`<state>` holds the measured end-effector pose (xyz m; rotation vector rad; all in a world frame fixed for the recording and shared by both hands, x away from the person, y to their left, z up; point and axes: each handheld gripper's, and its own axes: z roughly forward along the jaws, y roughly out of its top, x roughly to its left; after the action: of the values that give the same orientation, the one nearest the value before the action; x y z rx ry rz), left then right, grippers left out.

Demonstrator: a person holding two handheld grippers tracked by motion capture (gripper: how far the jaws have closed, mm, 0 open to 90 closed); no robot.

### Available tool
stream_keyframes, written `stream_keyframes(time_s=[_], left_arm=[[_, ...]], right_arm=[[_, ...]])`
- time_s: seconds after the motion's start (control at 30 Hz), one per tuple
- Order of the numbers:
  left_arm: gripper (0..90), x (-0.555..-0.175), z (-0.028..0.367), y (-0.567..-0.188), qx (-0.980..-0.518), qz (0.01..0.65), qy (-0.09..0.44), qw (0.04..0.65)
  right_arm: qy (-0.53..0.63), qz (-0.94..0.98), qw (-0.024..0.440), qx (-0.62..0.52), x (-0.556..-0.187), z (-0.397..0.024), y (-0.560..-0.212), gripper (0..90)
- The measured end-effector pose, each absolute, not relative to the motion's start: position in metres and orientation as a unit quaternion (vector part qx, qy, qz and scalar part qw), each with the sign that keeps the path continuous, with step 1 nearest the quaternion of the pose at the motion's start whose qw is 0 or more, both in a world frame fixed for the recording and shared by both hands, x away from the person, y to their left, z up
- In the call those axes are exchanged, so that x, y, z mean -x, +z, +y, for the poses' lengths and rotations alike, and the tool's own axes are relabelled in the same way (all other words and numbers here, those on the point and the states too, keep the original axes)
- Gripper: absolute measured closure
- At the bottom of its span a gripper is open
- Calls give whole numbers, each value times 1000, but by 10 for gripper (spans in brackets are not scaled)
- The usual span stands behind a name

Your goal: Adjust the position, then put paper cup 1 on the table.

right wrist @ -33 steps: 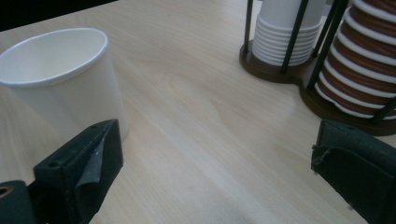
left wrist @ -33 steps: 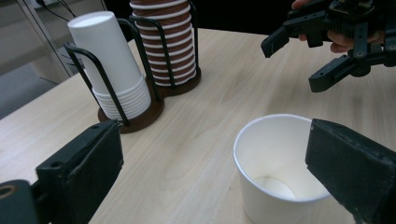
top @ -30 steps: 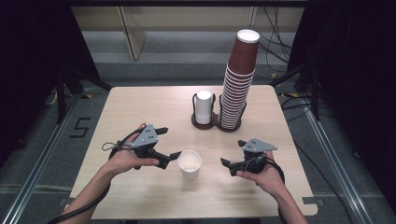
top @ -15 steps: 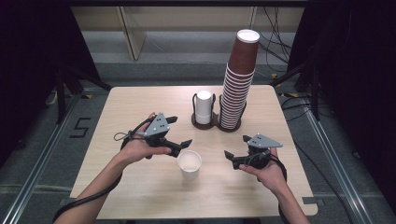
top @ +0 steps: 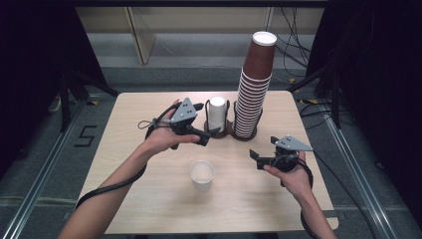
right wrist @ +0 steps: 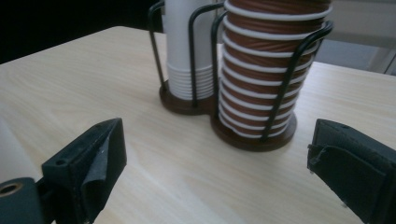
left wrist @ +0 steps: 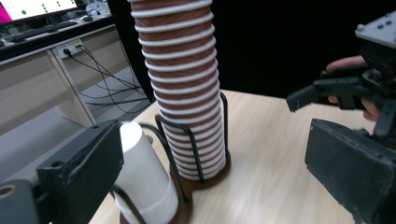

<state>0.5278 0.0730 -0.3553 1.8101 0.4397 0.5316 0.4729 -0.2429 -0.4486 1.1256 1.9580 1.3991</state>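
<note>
A single white paper cup (top: 202, 174) stands upright on the wooden table (top: 139, 114), near the front middle. Behind it, a black wire holder (top: 226, 130) carries a short white cup stack (top: 216, 112) and a tall brown cup stack (top: 254, 89). My left gripper (top: 211, 133) hovers open just left of the white stack, holding nothing. In the left gripper view its gripper (left wrist: 215, 186) frames the white stack (left wrist: 140, 177) and brown stack (left wrist: 187, 93). My right gripper (top: 255, 157) is open and empty, right of the cup; its jaws have just closed slightly. The right gripper (right wrist: 219, 177) faces both stacks.
The holder's brown base (right wrist: 254, 137) sits at the table's back middle. The single cup's rim (right wrist: 11, 154) shows at the left edge of the right gripper view. The other gripper (left wrist: 345, 88) appears far right in the left gripper view. Dark floor and cables surround the table.
My left gripper has risen and moved away from the single cup toward the white stack in the holder. The right gripper has drifted slightly right and farther back.
</note>
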Motion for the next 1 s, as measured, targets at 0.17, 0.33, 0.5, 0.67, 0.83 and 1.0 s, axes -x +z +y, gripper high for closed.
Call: stream_keyframes(time_s=[0.17,0.33,0.5,0.67,0.83,1.0], left_arm=[[40,-538,60,-348,-762,191,231,574],[40,-544,50,-341,-757,194,232,579],[40,-554,39,-334,-758,190,231,580],[40,-565,27,-324,-750,191,231,590],[41,-578,10,-314,-743,193,231,598],[41,-589,-8,-302,-730,197,233,612]], right_arm=[[512,713,248,-411,-479,-247,-441,52],[514,710,256,-407,-485,-244,-435,52],[521,705,262,-404,-493,-241,-430,52],[519,699,267,-412,-495,-241,-426,52],[527,690,275,-412,-506,-245,-418,52],[530,680,293,-412,-513,-247,-404,51]])
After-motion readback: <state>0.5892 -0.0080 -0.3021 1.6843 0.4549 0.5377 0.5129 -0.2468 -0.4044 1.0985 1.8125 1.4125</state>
